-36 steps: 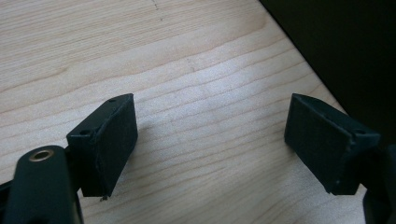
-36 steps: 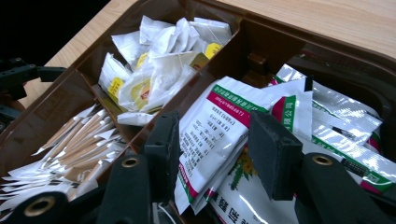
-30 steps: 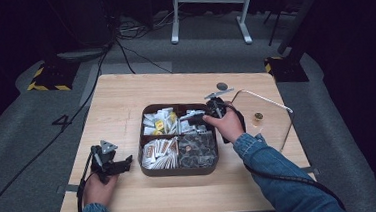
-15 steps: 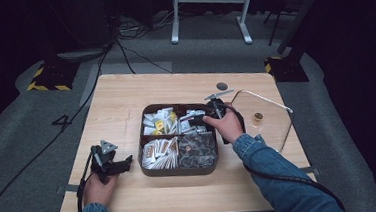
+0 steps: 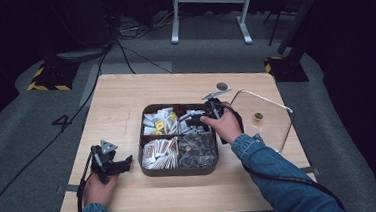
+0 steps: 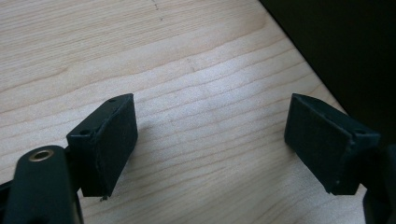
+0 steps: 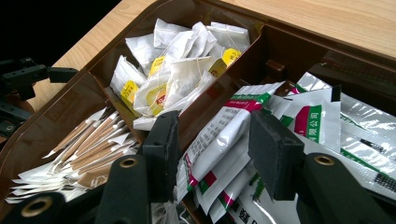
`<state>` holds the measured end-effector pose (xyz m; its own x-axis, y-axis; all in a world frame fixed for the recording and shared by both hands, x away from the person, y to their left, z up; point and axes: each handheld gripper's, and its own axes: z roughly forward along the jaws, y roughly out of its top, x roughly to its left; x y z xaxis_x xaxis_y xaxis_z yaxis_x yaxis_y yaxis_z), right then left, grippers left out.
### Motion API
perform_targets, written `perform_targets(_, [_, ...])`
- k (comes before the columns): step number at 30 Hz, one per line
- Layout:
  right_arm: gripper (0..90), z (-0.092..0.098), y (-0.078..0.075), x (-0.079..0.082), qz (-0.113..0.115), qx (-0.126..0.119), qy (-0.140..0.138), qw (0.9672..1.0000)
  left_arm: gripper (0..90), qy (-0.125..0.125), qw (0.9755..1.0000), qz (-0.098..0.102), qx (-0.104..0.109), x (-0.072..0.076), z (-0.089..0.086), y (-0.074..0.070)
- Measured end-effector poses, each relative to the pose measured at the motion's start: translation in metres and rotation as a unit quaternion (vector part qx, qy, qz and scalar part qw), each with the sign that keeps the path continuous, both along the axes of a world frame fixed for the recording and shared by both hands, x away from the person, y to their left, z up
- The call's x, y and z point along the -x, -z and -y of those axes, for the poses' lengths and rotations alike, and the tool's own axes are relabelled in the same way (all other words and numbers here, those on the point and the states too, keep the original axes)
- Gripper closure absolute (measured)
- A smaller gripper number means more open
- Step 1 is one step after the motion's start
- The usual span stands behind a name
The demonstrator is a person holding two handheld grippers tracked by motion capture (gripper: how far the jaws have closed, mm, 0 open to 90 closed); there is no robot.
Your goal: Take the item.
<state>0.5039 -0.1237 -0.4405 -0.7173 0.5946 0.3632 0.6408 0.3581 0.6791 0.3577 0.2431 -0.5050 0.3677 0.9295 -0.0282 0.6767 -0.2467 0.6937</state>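
Right gripper (image 7: 210,154) half open around a white packet (image 7: 219,140) in the tray's (image 5: 180,168) far right box, pads maybe touching but hard to tell; left gripper (image 6: 210,144) wide open, holding nothing, over bare table (image 6: 196,79). Could grab two packets stuck together, or slip off the shiny wrap. Bottom of the packet hidden behind the jaws.

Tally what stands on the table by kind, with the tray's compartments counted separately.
Divided tray: 1
Compartments in it: 4
Clear lid right of the tray: 1
Grey disc at the far edge: 1
Hand-held grippers: 2, the left gripper and the right gripper
Total, leaving the compartments out: 5
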Motion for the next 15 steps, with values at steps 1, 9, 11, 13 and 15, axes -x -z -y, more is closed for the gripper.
perform_targets(1, [54.1,0.0,0.0,0.0,-0.001,0.0,0.0,1.0,17.8,0.0,1.0,0.0,0.0,0.0,0.0,0.0])
perform_targets(9, [55.7,-0.012,0.009,0.003,-0.008,0.006,-0.01,0.9999,17.7,0.0,1.0,0.0,0.0,0.0,0.0,0.0])
perform_targets(11, [63.5,-0.016,0.011,0.003,0.001,0.026,-0.015,0.9995,17.7,0.001,1.0,-0.001,0.0,0.0,0.0,0.0])
perform_targets(13, [65.9,-0.017,0.011,0.003,0.002,0.03,-0.015,0.9994,17.8,0.0,1.0,0.0,0.0,0.0,0.0,0.0])
perform_targets(15, [71.3,-0.017,0.011,0.003,0.002,0.039,-0.015,0.9991,17.7,0.0,1.0,0.0,0.0,0.0,0.0,0.0])
